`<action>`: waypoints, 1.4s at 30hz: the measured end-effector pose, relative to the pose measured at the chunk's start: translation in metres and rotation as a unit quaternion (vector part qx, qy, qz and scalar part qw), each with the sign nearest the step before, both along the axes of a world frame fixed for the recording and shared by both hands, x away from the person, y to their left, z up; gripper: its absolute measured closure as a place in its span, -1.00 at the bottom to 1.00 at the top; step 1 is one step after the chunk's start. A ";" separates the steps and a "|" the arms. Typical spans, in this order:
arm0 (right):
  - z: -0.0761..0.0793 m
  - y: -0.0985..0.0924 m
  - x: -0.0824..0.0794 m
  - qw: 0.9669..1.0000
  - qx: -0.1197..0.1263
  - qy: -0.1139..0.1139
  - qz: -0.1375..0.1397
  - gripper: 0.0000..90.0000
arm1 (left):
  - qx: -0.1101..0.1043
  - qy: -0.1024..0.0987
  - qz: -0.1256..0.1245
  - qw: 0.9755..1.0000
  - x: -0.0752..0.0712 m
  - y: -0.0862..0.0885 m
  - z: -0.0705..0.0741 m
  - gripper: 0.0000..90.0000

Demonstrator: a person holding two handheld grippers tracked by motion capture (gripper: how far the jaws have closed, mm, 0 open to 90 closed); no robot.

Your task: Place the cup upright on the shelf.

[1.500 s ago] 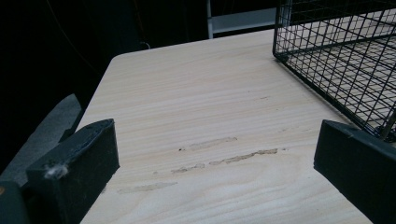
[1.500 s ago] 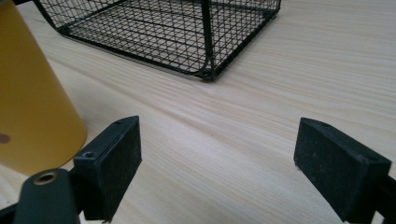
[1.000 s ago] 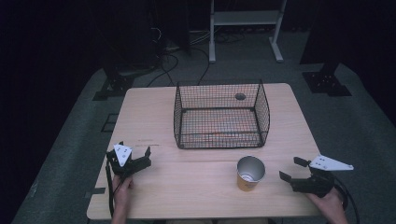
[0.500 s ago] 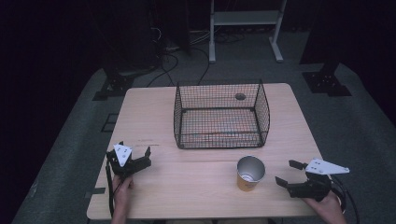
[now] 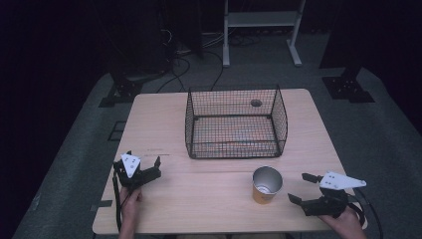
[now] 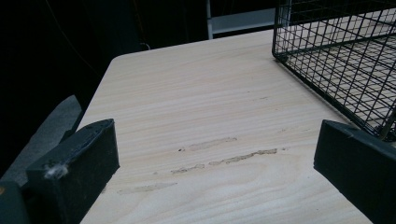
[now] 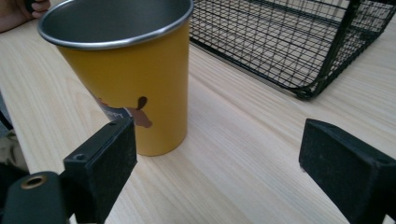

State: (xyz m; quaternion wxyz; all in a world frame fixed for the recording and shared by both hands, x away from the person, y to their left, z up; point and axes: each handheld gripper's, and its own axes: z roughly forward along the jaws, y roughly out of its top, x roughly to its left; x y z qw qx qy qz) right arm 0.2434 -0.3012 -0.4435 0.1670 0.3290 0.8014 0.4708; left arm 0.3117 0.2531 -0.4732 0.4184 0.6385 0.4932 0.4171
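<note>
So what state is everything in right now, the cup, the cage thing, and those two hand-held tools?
Yellow cup: upright on the table, open top, looks empty, not held.
Wire basket: upright, open top, looks empty, standing behind the cup.
Left tool: open, holding nothing, low over bare wood.
Right tool: open, holding nothing, pointed toward the cup, apart from it.
Table: light wood, a few scuff marks near the left tool.

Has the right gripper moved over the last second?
Yes. In the high view the right gripper has slid down toward the near edge of the wooden table and slightly left, closer to the yellow metal cup, jaws open.
</note>
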 end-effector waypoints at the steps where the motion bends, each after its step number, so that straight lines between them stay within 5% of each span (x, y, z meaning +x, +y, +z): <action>1: 0.000 0.001 0.000 1.000 0.000 0.000 0.002 -0.77 | 0.000 0.000 0.000 1.000 0.000 0.000 0.000 -1.00; 42: 0.006 0.036 0.002 0.999 -0.013 0.002 0.046 -0.84 | 0.001 -0.001 -0.002 1.000 0.000 0.000 0.000 -1.00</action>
